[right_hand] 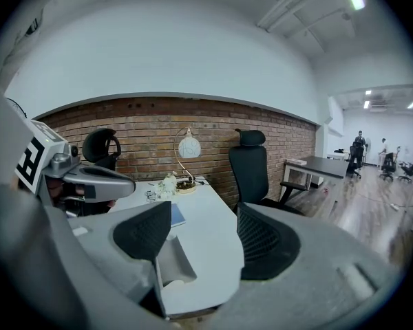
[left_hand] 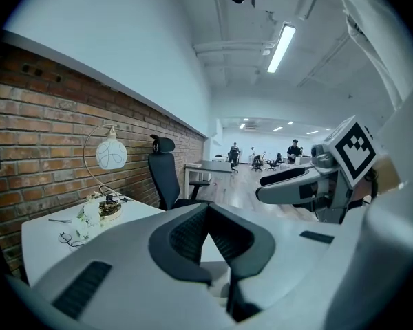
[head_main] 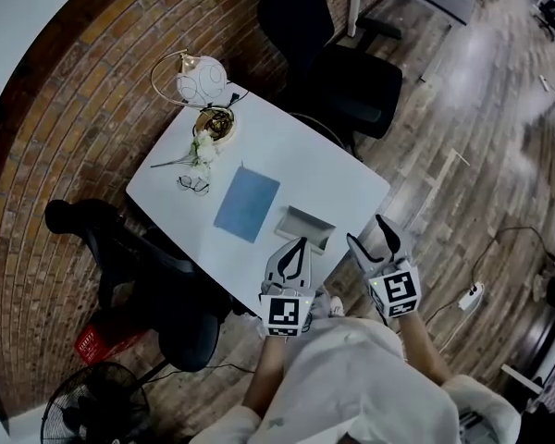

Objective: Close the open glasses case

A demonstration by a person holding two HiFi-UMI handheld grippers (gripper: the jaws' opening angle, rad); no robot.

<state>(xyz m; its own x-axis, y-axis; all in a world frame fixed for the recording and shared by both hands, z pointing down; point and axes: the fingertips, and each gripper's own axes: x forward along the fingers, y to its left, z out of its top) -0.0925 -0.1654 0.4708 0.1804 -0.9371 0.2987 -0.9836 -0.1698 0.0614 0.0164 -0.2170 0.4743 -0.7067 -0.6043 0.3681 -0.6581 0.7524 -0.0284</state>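
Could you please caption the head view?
Left hand-held gripper shut, right hand-held gripper open, near open glasses case.

The worktop [head_main: 338,178] is smooth, matt white; the open glasses case [head_main: 305,223] at its five o'clock edge looks matt grey, next to a dull blue sheet [head_main: 247,203]. At eleven o'clock the lamp [head_main: 200,80] has a thin brassy metal hoop. The brick wall [head_main: 83,91] is rough and the plank floor [head_main: 481,109] is glossy, while the left gripper [left_hand: 208,229] and right gripper [right_hand: 203,225] are matt grey plastic with black ribbed jaws.
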